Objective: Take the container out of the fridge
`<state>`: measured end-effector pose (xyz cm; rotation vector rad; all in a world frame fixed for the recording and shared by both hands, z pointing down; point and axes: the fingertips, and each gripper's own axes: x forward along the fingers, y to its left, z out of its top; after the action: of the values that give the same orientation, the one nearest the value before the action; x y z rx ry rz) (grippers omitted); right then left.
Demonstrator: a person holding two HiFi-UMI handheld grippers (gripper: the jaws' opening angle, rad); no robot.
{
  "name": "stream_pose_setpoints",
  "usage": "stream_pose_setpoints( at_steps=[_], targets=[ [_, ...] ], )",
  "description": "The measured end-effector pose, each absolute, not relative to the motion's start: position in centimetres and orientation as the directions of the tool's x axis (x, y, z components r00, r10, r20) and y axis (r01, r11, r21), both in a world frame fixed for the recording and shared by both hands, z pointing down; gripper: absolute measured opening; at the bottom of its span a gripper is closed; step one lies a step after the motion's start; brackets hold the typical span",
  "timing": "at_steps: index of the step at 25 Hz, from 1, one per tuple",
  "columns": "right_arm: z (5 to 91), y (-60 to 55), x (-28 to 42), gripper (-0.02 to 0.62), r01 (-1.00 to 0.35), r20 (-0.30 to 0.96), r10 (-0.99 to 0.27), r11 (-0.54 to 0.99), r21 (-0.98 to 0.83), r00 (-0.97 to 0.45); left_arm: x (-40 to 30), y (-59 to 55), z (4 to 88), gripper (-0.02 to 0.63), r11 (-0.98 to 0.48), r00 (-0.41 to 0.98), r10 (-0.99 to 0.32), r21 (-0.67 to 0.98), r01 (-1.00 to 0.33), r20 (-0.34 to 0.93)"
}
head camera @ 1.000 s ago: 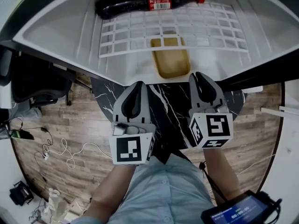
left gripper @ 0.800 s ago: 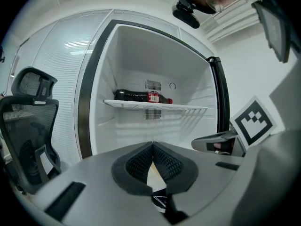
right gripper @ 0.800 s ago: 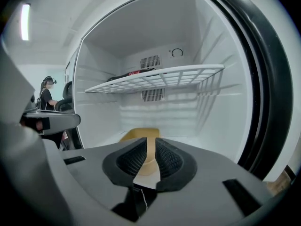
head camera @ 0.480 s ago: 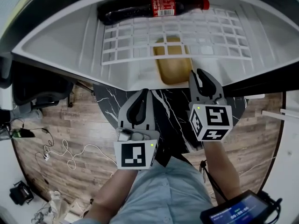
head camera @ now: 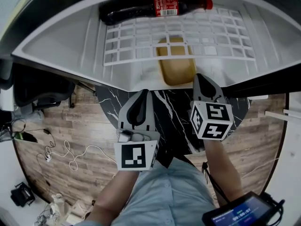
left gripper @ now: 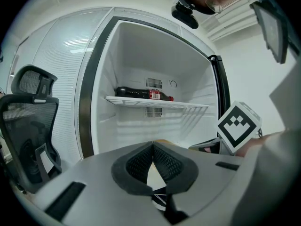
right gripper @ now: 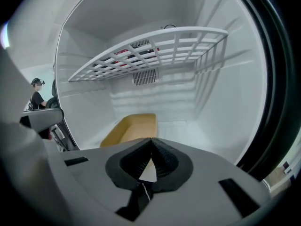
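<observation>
A shallow yellow container (head camera: 176, 66) lies on the open fridge's white floor (head camera: 136, 76), partly under a white wire shelf (head camera: 188, 32). In the right gripper view the container (right gripper: 129, 128) sits just ahead and slightly left of my right gripper (right gripper: 151, 140), whose jaws are shut with nothing between them. From the head view, the right gripper (head camera: 202, 78) reaches the fridge's front edge, just right of the container's near end. My left gripper (head camera: 142, 95) hangs lower and left, outside the fridge; in its own view the left gripper (left gripper: 153, 145) is shut and empty.
A cola bottle (head camera: 155, 6) lies on its side on the wire shelf. A black office chair (head camera: 37, 86) stands left of the fridge. Cables (head camera: 66, 154) trail over the wooden floor. A black marbled surface (head camera: 171, 112) lies below the grippers. A person (right gripper: 37, 98) stands far off.
The right gripper has moved forward to the fridge's front edge beside the container. The left gripper has dropped back slightly. Both stayed shut.
</observation>
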<state>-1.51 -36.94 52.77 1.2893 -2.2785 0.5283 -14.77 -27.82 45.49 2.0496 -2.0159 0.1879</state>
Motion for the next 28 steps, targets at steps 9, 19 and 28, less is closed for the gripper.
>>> stream_pose_setpoints(
  at_steps=[9, 19, 28],
  targets=[
    [52.7, -37.7, -2.0, 0.106, -0.864, 0.549, -0.695, 0.493, -0.107, -0.464, -14.9, -27.2, 45.5, 0.014, 0.000, 0.023, -0.962, 0.084, -0.996, 0.274],
    [54.1, -37.8, -2.2, 0.053, -0.880, 0.605, -0.675, 0.467, -0.092, -0.422, -16.4, -27.3, 45.3, 0.014, 0.025, -0.002, -0.962, 0.082, -0.996, 0.272],
    [54.4, -34.9, -1.2, 0.060, -0.880, 0.622, -0.657, 0.459, -0.119, -0.426, -14.9, -26.7, 45.2, 0.014, -0.001, 0.025, -0.963, 0.088, -0.996, 0.267]
  ],
)
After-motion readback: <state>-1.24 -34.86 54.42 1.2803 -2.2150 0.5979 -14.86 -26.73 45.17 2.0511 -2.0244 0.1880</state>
